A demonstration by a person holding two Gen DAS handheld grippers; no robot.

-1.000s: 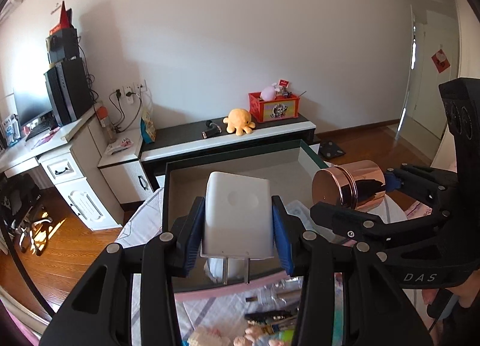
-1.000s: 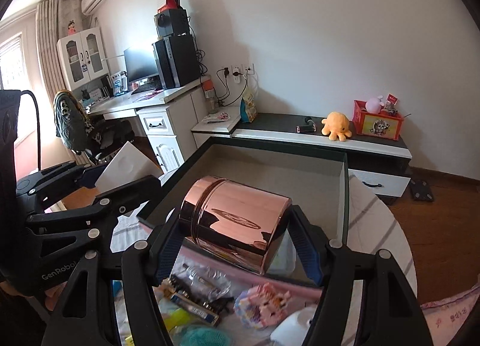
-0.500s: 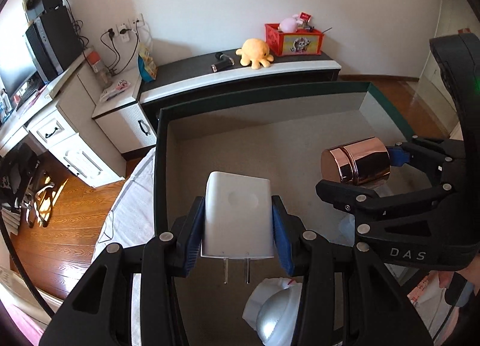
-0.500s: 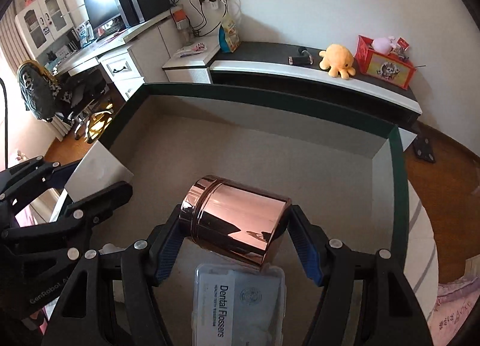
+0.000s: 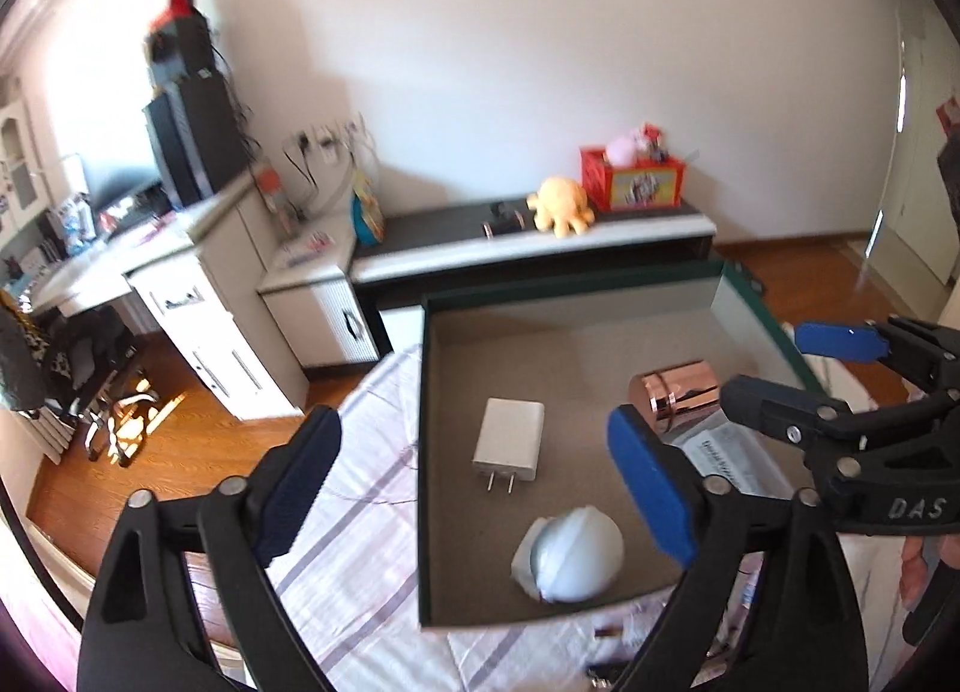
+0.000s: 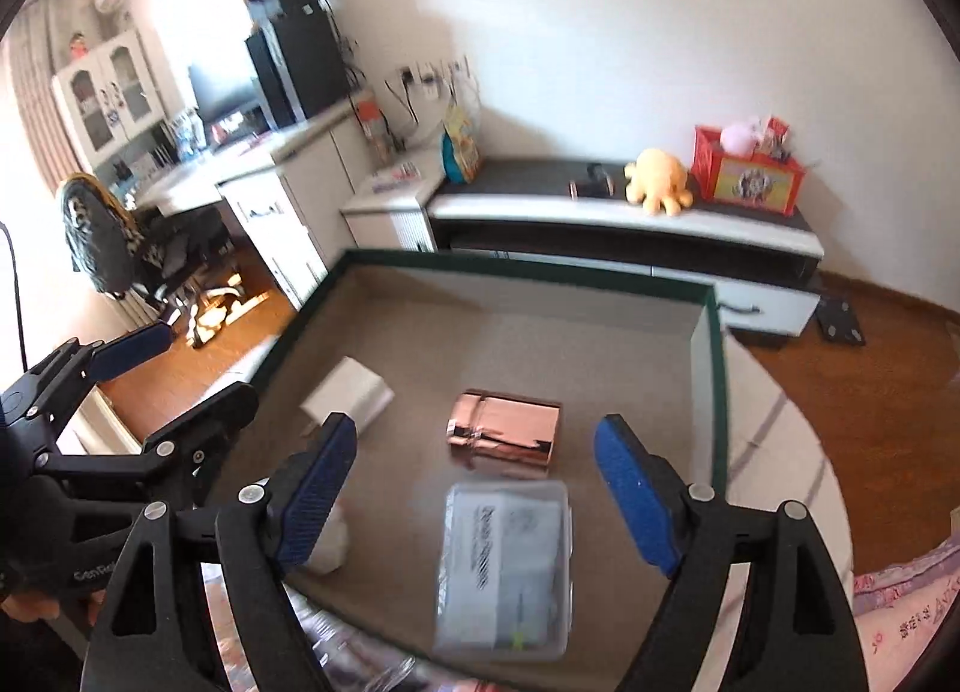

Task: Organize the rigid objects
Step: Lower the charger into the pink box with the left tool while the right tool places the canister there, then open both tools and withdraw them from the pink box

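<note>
I had both claws opening and empty: the left claw (image 5: 474, 488) above the white charger (image 5: 509, 439), the right claw (image 6: 474, 488) above the copper tin (image 6: 503, 432), both lying in the box (image 6: 708, 392). On its side, that tin could roll into the floss case (image 6: 504, 566).

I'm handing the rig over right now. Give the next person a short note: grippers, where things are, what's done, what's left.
Left gripper: jaws opening, nothing between them.
Right gripper: jaws opening, nothing between them.
In the green box: white charger lying flat with prongs toward the camera, copper tin on its side, clear floss case, white round thing near the front edge.
Done: charger and tin are in the box.
Left: small items lie on the striped cloth in front of the box; too blurred to name. Pick those next, probably.
</note>
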